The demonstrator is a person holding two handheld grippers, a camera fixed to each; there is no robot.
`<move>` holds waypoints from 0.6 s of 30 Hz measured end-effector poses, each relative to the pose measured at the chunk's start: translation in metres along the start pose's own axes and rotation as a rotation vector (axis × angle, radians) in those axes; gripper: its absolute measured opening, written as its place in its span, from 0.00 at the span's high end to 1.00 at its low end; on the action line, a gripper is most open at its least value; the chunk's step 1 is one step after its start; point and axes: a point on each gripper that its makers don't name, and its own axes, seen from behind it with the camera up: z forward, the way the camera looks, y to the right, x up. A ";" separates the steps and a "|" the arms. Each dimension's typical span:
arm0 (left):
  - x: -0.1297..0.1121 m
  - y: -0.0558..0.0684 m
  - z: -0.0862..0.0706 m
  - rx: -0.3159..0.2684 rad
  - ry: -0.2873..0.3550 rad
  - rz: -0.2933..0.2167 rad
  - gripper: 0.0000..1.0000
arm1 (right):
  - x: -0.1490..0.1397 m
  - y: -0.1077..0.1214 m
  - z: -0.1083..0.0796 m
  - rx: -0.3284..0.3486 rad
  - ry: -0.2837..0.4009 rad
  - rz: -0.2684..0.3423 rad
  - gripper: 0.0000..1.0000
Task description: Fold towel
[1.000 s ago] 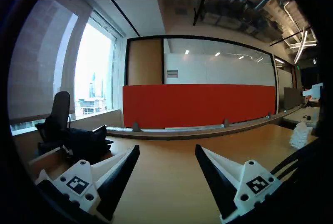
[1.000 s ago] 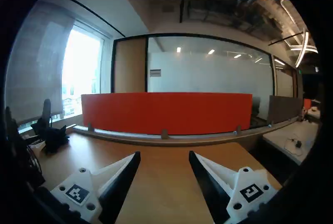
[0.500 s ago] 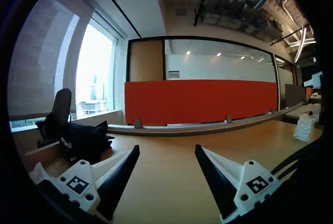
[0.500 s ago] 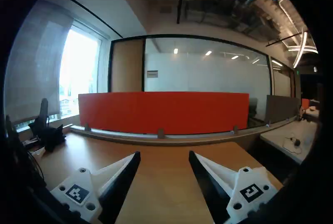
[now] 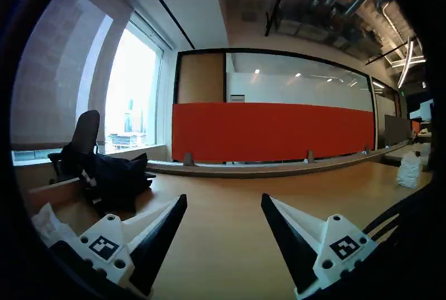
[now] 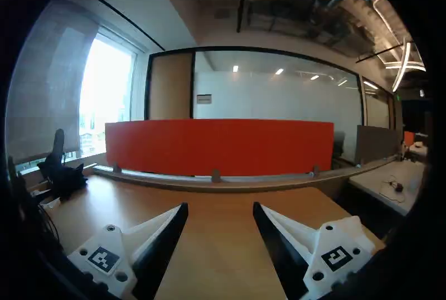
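Two grippers, both released and both empty. In the left gripper view the left gripper (image 5: 223, 197) has its fingers (image 5: 156, 233) spread wide. A broad stretch of the bare wooden desk (image 5: 223, 255) shows between the black tips. Nothing lies between them and they press on nothing. Whether the tips touch the desktop or hang just above it cannot be told. In the right gripper view the right gripper (image 6: 220, 205) stands the same way, its fingers (image 6: 287, 241) parted wide over bare desk, with nothing held.

Both grippers point toward the red partition (image 5: 273, 131) that runs along the desk's far edge. The stack of white towels (image 5: 410, 169) sits in front of the partition's right end, well apart from the left gripper and off to its right. Neither gripper touches it. In front of the partition's left end a black bag (image 5: 114, 180) rests on the desk, with an office chair (image 5: 83, 132) behind it. Nearer than the bag, just beside the left gripper's left finger, lies a crumpled white piece (image 5: 47, 225). Whether it is cloth or paper cannot be told.
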 end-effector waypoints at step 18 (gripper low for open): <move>-0.011 -0.001 0.002 0.001 -0.011 0.012 0.01 | 0.002 0.004 -0.002 -0.007 0.004 -0.005 0.11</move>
